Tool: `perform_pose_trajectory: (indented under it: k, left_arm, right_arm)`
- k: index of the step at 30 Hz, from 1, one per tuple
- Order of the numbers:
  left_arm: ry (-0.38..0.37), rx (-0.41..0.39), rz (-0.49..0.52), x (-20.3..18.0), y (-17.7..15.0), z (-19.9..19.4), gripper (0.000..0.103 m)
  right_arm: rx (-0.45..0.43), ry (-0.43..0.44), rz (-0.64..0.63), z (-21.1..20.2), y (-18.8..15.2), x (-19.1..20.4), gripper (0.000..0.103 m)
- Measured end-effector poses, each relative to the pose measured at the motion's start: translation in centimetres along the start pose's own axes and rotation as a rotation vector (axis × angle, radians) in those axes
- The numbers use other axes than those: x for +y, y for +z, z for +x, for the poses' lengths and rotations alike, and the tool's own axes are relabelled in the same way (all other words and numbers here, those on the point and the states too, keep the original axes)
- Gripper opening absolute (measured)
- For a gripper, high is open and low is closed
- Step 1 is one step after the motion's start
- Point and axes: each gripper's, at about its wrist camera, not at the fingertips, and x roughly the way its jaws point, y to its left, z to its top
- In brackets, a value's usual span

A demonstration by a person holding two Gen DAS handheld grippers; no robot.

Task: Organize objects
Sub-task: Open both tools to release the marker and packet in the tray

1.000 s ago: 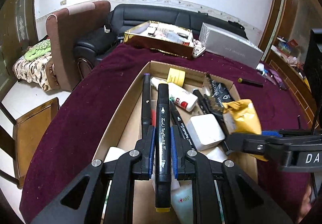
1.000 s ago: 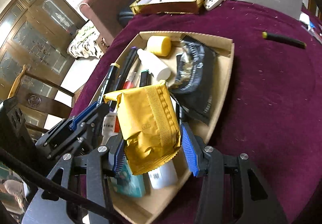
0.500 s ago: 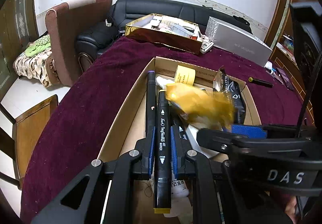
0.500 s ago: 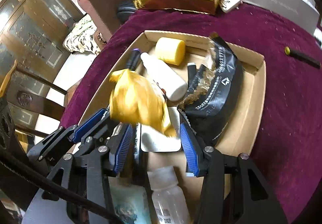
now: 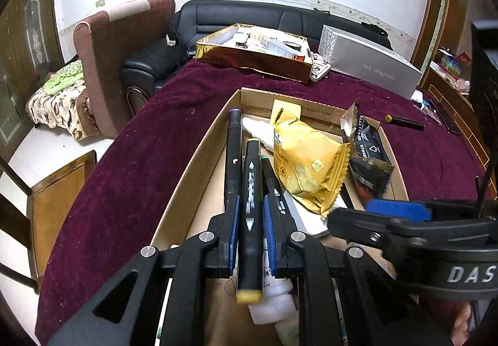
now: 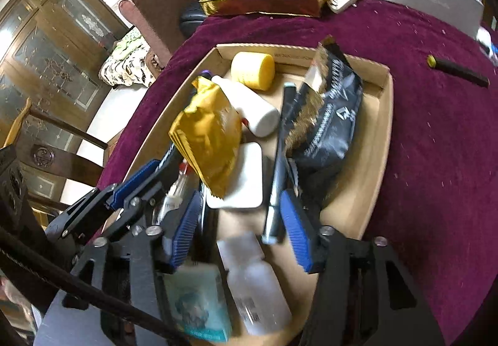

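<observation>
Right now the black marker (image 5: 251,187) has a yellow end cap nearest me and white printing down its barrel, and it sits clamped between my left fingers (image 5: 250,221), pointing out over the cardboard box (image 5: 199,165) on the maroon table (image 5: 130,165). Ahead and to the right of those fingers the yellow crinkled packet (image 5: 306,165) lies on a white flat block (image 6: 246,181), beside a black foil pouch (image 5: 368,156). Two more dark markers run along either side of the held one, just beyond the fingertips. Below my left fingers a white bottle (image 5: 274,299) is mostly covered, and its label is too blurred to read. From the right wrist the packet is smeared by motion. My right fingers (image 6: 242,231) have just been opening and stand wide apart, released, with nothing pressed between them; a clear bottle (image 6: 258,287) and a teal carton (image 6: 199,305) lie under them
</observation>
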Motion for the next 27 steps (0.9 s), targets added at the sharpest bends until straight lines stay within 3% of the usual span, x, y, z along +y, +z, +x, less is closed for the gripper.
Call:
perform_pose_trajectory:
  k: [4,9,13,17,27]
  left_arm:
    - [0.020,-0.033,0.002,-0.2,0.1,-1.3,0.015]
    - [0.053,-0.096,0.005,-0.5,0.1,-3.4,0.039]
    - [0.069,-0.129,0.018,-1.2,0.1,-4.9,0.041]
    - [0.084,-0.160,0.034,-2.1,0.0,-6.2,0.052]
    - [0.123,-0.203,0.062,-5.0,-0.2,-8.7,0.064]
  right_arm:
    - [-0.004,-0.006,0.009,-0.8,-0.8,-0.8,0.060]
    - [-0.017,0.008,0.021,-1.8,-2.0,-1.3,0.060]
    - [-0.043,0.025,0.028,-3.0,-2.7,-1.4,0.060]
    - [-0.079,0.028,0.013,-4.4,-3.4,-1.3,0.060]
    - [-0.173,0.017,0.018,-7.9,-5.5,-2.7,0.066]
